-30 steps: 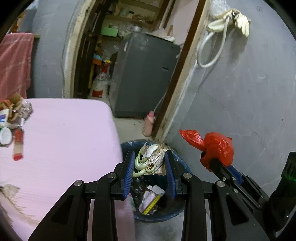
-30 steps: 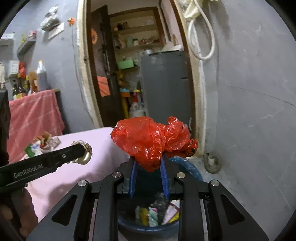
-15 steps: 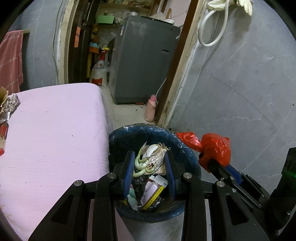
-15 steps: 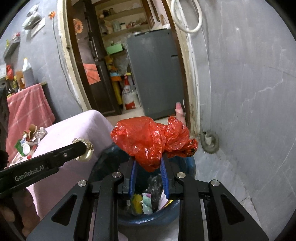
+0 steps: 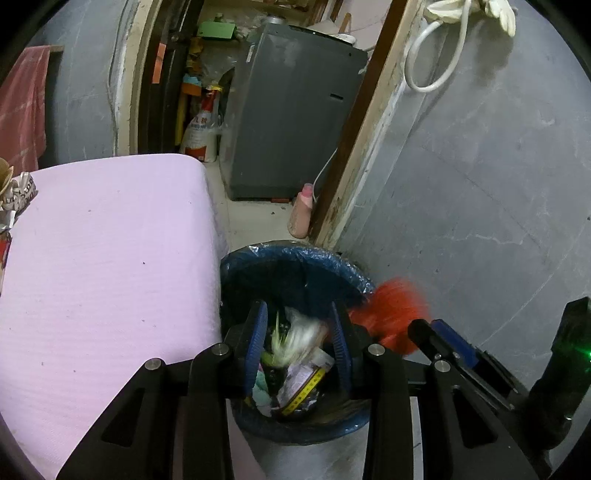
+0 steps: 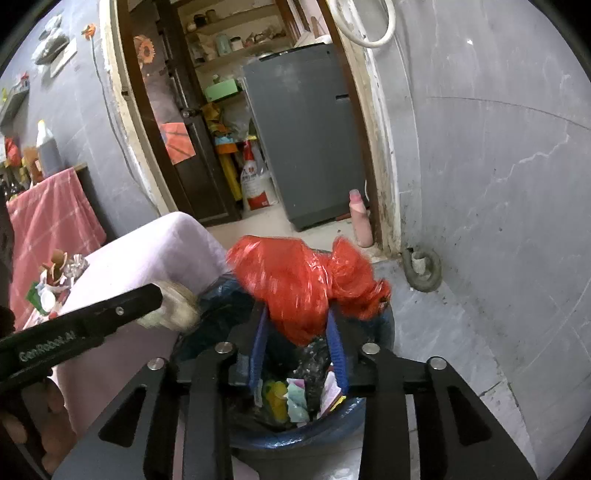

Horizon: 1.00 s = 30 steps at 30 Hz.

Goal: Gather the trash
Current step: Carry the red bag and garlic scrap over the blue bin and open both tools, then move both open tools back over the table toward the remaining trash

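Red plastic bag (image 6: 303,288) between opening right tool (image 6: 300,343) fingers, one blue-lined bin (image 5: 258,258), left tool (image 5: 298,339) gaping around blurred wrapper (image 5: 295,338)

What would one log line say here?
right hand-held gripper: just been opening, red bag between jaws | left hand-held gripper: blurred wrapper | trash bin: below both

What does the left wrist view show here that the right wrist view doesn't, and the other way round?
Only the left wrist view: white gloves hanging on the wall. Only the right wrist view: a grey hose coil on the floor, a sunflower sticker and kitchen shelves. Both: the blue-lined bin, the red plastic bag, the pale crumpled trash, the pink-covered table, the grey cabinet and the pink bottle.
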Available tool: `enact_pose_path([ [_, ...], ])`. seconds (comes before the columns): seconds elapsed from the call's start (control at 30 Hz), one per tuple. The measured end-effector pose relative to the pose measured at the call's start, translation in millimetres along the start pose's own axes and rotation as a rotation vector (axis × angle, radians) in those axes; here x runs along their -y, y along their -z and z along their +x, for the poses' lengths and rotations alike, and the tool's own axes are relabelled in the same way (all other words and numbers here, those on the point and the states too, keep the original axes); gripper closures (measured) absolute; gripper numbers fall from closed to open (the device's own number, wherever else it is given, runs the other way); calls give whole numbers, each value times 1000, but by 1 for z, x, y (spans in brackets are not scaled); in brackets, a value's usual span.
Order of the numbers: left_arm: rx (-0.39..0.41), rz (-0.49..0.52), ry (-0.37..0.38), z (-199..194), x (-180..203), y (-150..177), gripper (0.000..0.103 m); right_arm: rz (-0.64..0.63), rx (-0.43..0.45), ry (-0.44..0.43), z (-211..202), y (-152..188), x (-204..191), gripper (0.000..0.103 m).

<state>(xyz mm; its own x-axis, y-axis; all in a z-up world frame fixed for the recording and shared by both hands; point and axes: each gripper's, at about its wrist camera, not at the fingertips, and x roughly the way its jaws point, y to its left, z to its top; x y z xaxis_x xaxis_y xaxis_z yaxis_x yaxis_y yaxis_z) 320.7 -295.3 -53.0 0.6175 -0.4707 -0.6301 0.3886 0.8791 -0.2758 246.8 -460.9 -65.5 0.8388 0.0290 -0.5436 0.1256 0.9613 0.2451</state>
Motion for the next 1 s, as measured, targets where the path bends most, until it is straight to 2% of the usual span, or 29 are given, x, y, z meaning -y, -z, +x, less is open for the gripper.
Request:
enact_pose_path([
  [0.23,36,-31,-2,-12,-6,-5,73,12,18,-5,-3,-3,1,62],
  [0.37,80,-34,-16,-26,-9,-8,72,7,80,0,-16,-10,-5,53],
  [0.47,124,-33,-34,-41,-11,-12,63,-5,158,4,-33,-19,-14,44],
  [0.57,170,-29,-48,-60,-16,-15,56,-20,221,9,-47,-28,-25,31],
  [0.63,196,-24,-65,-71,-20,-17,44,-24,251,6,-54,-33,-30,23],
  [0.7,229,-25,-84,-83,-24,-19,38,-30,278,0,-60,-37,-37,17],
  [0.77,260,-30,-100,-95,-30,-20,28,-38,296,-13,-65,-40,-44,12],
  [0.83,294,-37,-122,-108,-37,-21,16,-42,313,-26,-68,-43,-52,3],
  [0.87,314,-40,-133,-115,-41,-21,15,-43,320,-34,-69,-43,-56,1],
  [0.93,337,-43,-151,-125,-49,-22,5,-52,331,-46,-72,-42,-65,0],
  [1.0,358,-47,-167,-134,-56,-21,5,-63,338,-57,-73,-43,-73,0],
])
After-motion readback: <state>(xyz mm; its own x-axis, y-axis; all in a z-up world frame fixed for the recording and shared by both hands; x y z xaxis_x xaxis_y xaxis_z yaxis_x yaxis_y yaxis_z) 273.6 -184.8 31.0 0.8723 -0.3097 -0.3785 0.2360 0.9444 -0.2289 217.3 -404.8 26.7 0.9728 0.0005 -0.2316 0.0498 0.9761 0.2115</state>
